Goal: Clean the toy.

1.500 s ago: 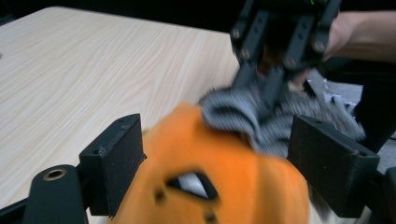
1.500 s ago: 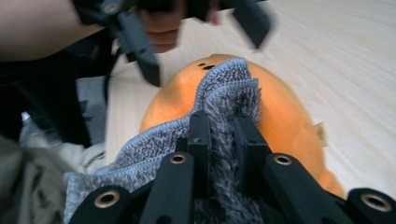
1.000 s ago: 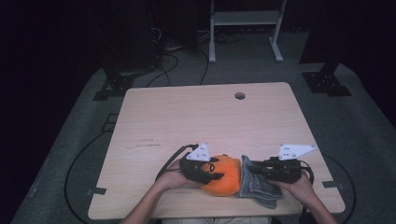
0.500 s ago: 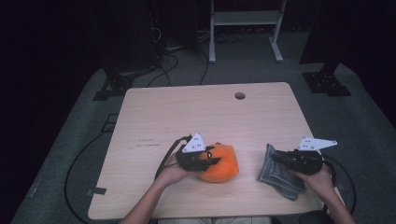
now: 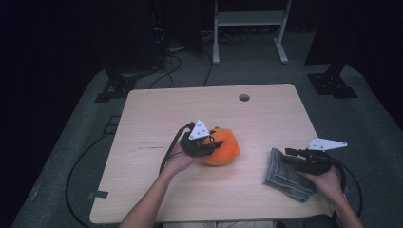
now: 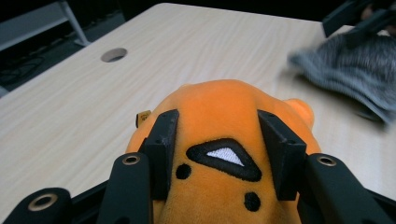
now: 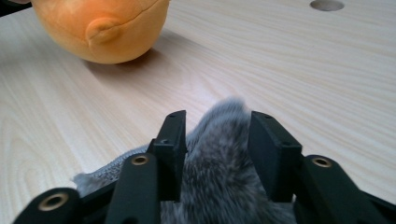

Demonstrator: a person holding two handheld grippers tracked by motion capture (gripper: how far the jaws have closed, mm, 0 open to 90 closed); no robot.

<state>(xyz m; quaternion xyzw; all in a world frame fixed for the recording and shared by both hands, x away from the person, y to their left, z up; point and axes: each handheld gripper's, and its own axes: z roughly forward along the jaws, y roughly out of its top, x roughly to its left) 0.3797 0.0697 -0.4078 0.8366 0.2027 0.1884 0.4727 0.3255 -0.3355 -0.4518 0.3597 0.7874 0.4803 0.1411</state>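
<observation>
High view: left claw (image 5: 214, 145) clamps orange plush (image 5: 224, 148).

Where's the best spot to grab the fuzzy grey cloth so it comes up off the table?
Probably the raised fold of the grey cloth, taken from above. The cloth lies flat on the table, so a bunched ridge gives the jaws something to pinch. The right gripper already has that ridge between its fingers; its jaws have just been opening.

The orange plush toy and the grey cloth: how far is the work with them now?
Done: the grey cloth lies apart from the orange plush toy, bare table between them. In hand: the left gripper clamps the toy; the right gripper has just been opening, cloth between its jaws. Left: probably letting go of both.
</observation>
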